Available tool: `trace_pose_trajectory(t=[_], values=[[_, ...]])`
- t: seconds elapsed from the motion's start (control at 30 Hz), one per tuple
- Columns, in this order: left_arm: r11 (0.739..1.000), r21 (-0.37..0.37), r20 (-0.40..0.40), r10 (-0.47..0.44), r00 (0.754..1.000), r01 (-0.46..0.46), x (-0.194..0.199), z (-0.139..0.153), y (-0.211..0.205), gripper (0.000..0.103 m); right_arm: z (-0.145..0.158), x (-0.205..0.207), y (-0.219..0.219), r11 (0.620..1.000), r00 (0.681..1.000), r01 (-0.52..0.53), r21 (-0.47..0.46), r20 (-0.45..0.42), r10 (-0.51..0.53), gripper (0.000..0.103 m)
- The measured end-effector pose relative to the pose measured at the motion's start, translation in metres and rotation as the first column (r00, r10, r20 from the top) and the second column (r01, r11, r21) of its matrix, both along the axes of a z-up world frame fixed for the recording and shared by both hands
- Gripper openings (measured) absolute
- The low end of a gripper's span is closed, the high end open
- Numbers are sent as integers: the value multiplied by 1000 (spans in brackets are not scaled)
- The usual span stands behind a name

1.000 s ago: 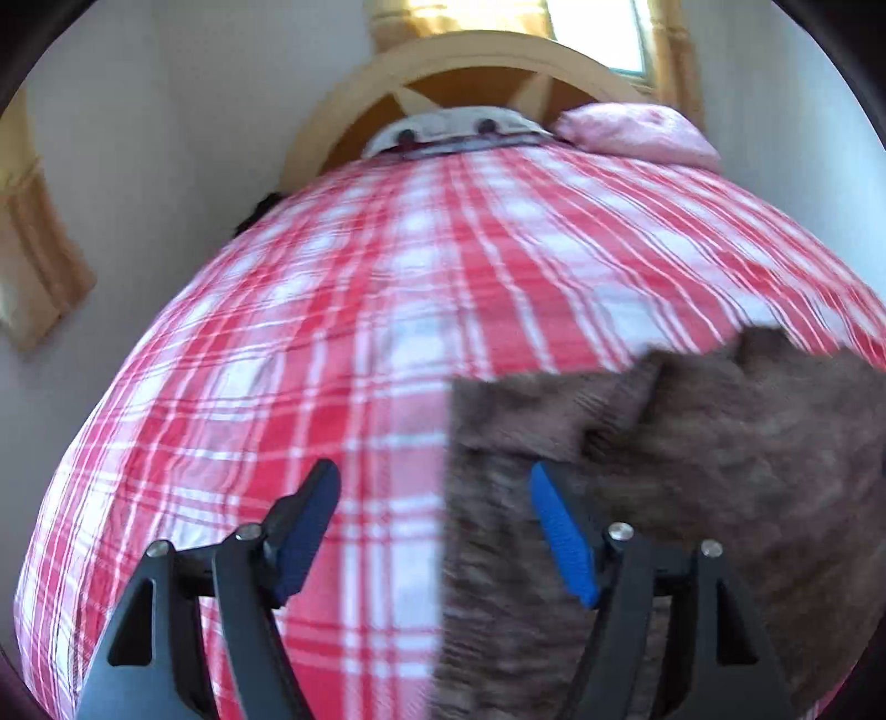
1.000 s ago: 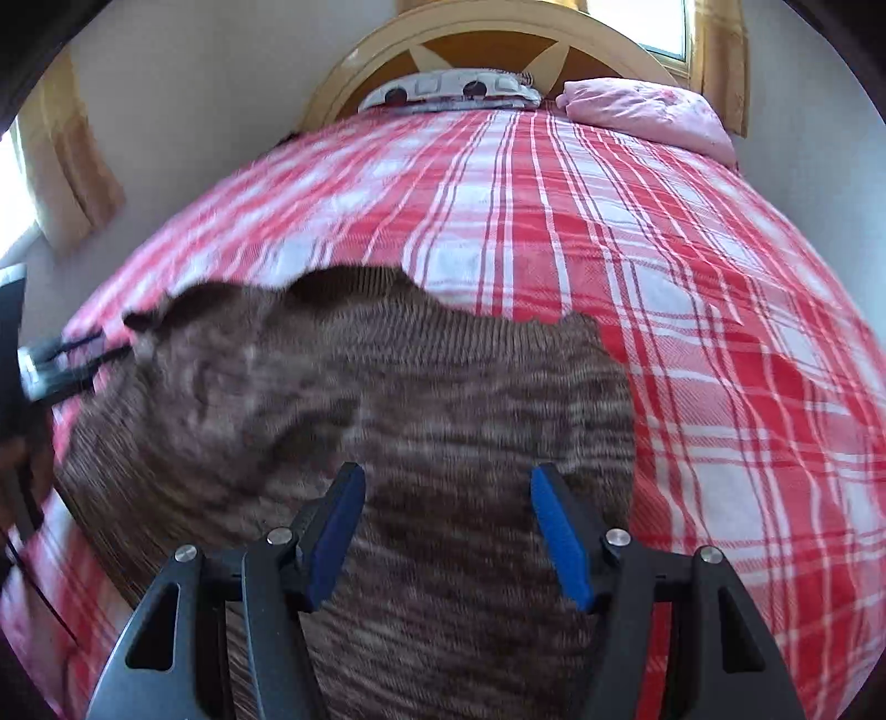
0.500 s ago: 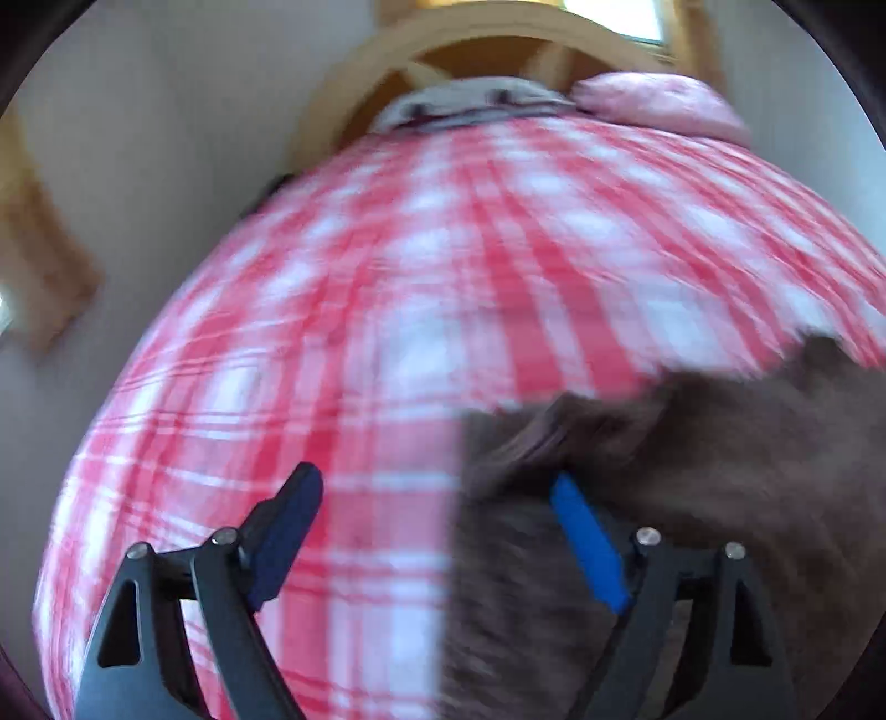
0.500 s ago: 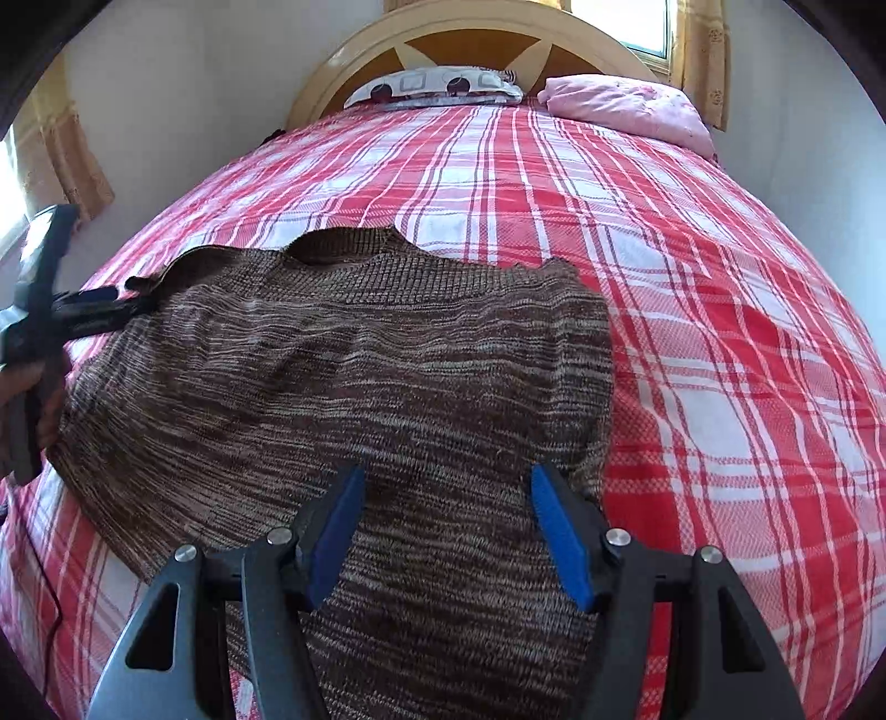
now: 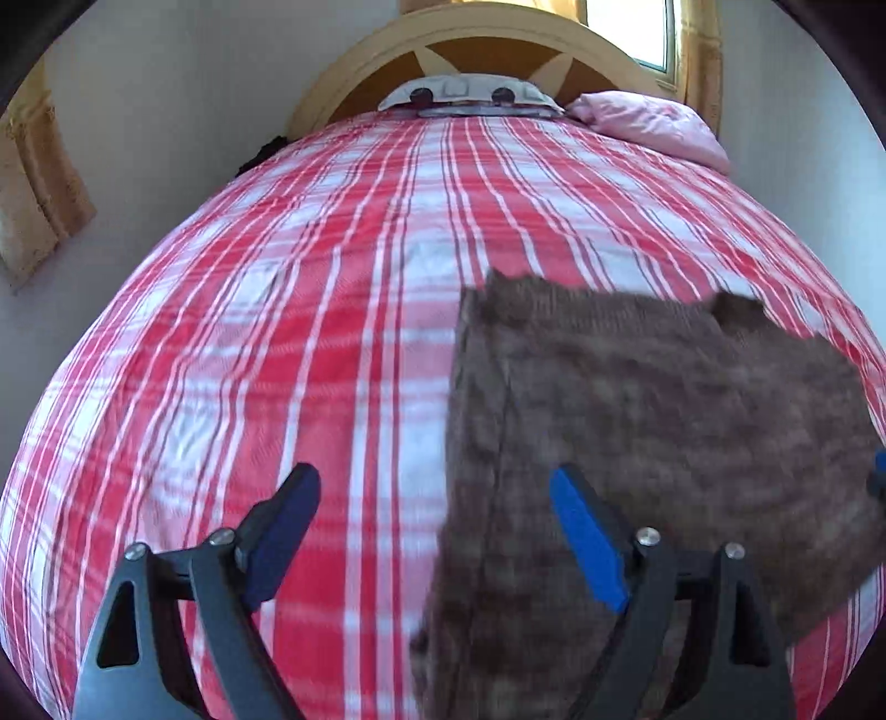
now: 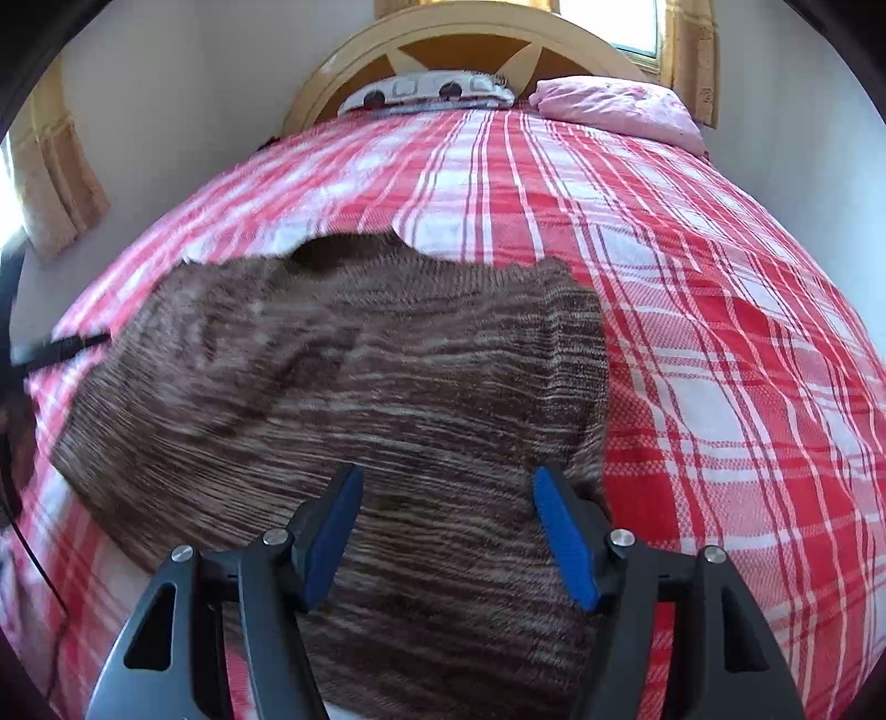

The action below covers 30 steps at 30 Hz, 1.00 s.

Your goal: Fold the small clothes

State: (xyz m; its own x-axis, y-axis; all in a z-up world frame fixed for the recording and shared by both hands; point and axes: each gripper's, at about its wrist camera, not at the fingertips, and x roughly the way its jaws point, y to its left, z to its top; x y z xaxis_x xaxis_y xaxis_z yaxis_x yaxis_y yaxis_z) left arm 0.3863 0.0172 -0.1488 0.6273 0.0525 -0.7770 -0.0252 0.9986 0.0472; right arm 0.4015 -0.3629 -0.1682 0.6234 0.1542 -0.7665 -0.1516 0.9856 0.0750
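A brown striped knit sweater [image 6: 387,399] lies spread on the red and white checked bedspread [image 6: 720,343], neckline [image 6: 343,252] toward the headboard. My right gripper [image 6: 446,476] hovers open over the sweater's lower right part, with cloth under it and nothing pinched. In the left wrist view the sweater [image 5: 653,399] fills the lower right, and its straight left edge runs between the fingers of my left gripper [image 5: 433,476]. Those jaws are opening wide and the pads do not press on the cloth. One black finger [image 6: 61,346] of the left gripper shows beside the sweater's left shoulder.
A pink pillow [image 6: 614,108] and a patterned pillow [image 6: 426,88] lie against the arched wooden headboard [image 6: 459,30]. Walls stand close on both sides of the bed. Yellow curtains [image 6: 55,183] hang at left, and a window is behind the headboard. Bare bedspread [image 5: 249,332] stretches left of the sweater.
The left gripper's jaws have widened and it has shifted, so more of the sweater shows, lying flatter with a straight left edge. The right gripper has hardly moved.
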Motion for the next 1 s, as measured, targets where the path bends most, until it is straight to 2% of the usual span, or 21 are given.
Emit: trace_pose_trajectory(t=[0.1,0.2,0.27,0.33,0.43,0.53,0.6,0.63,0.73,0.83,1.0], values=[[1000,19,-15,-22,1000,22,-12,-8,-5,92,8,-12,4,1000,1000,0,-2,27,1,65],[998,42,-36,-43,998,45,-19,-19,-10,92,3,-23,2,1000,1000,12,-7,15,-12,65],[998,31,-48,-49,998,51,-24,-24,-9,93,-4,-28,-2,1000,1000,16,-14,-3,-16,65],[998,24,-43,-51,998,52,-29,-28,-9,94,-7,-37,-7,1000,1000,14,-3,6,-14,65],[998,28,-35,-53,998,54,-32,-28,-9,95,-5,-47,-6,999,1000,3,-34,26,-3,65],[998,15,-35,-54,998,54,-36,-30,-7,97,5,-55,-7,1000,998,18,7,55,-18,65],[999,-7,-42,-51,998,51,-38,-31,-3,98,1,-55,-5,1000,999,16,1,34,-16,65],[998,-22,-47,-51,998,50,-39,-31,0,98,-6,-52,-1,999,1000,9,-34,-5,-9,65],[998,-44,-51,-56,997,53,-48,-30,9,98,-7,-54,7,996,1000,10,-87,-4,-11,65],[997,-63,-28,-41,999,39,-59,-26,28,98,8,-58,17,997,1000,12,-71,14,-11,65],[996,-66,-4,61,998,-61,-67,-22,77,98,24,-66,72,985,992,-104,-136,61,113,65]])
